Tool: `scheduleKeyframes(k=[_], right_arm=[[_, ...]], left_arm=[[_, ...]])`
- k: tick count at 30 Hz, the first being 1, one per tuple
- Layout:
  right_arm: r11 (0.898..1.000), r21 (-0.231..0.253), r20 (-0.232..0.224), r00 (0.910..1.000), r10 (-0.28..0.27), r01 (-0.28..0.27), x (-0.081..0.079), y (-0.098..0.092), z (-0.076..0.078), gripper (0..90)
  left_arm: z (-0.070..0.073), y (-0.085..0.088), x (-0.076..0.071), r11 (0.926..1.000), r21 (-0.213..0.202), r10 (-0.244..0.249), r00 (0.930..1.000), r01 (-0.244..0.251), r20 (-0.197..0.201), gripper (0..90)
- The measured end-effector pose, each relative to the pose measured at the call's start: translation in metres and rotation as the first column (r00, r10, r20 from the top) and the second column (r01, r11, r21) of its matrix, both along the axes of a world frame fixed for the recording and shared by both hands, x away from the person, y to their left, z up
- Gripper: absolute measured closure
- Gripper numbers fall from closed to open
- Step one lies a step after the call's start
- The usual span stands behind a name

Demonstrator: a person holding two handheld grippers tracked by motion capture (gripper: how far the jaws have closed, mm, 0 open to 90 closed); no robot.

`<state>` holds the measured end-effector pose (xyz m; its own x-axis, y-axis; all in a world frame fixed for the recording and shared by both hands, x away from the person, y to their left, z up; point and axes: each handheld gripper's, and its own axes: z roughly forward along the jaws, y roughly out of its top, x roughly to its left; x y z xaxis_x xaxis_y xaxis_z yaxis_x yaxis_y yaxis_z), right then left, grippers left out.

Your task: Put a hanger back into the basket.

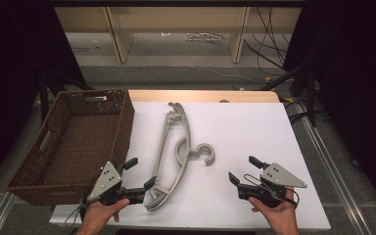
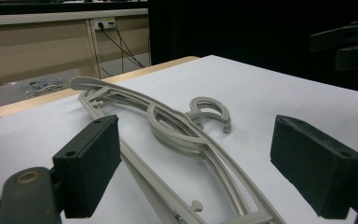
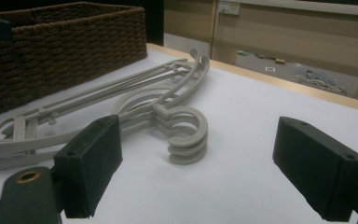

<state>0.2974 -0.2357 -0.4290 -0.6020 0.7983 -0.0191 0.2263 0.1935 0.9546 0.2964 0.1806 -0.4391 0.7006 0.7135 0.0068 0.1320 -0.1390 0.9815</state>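
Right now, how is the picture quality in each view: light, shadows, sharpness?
High view: white table top evenly lit, dark surroundings, the hangers sharp with faint shadows. Left gripper view: its own black fingers soft and close, hangers clearer. Right gripper view: fingers slightly blurred, hooks fairly sharp, basket dim; no glare.

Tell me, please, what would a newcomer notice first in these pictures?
First, the stack of grey plastic hangers lying in the middle of the white table, hooks curling toward the right. Next, the dark brown wicker basket at the table's left edge. Near the front, the left gripper and right gripper flank the hangers, both open.
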Motion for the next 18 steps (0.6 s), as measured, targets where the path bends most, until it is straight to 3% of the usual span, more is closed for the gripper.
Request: scheduleKeyframes(k=[3, 10, 15, 18], right_arm=[[1.0, -0.005, -0.024, 0.9997, 0.009, -0.009, -0.001, 0.0007, 0.0001, 17.0], [1.0, -0.013, -0.01, 0.9999, 0.001, -0.001, 0.0, -0.0003, -0.0005, 17.1], [1.0, -0.012, -0.008, 1.0, 0.0, 0.0, 0.0001, 0.0, -0.0009, 17.3], [1.0, -0.013, -0.009, 1.0, -0.001, 0.001, 0.0, -0.0003, -0.0009, 17.4]], left_arm=[[-0.0001, 0.0, 0.0003, 1.0, 0.002, 0.001, 1.0, -0.001, 0.0, 15.9], [-0.0009, -0.0024, -0.0002, 1.0, 0.008, 0.005, 1.0, -0.005, -0.006, 15.9], [0.0023, -0.0026, 0.0, 0.9999, 0.002, -0.014, 0.9998, 0.014, 0.014, 15.9], [0.0011, -0.0024, 0.0015, 0.9999, 0.002, -0.011, 0.9999, 0.011, -0.014, 15.8]])
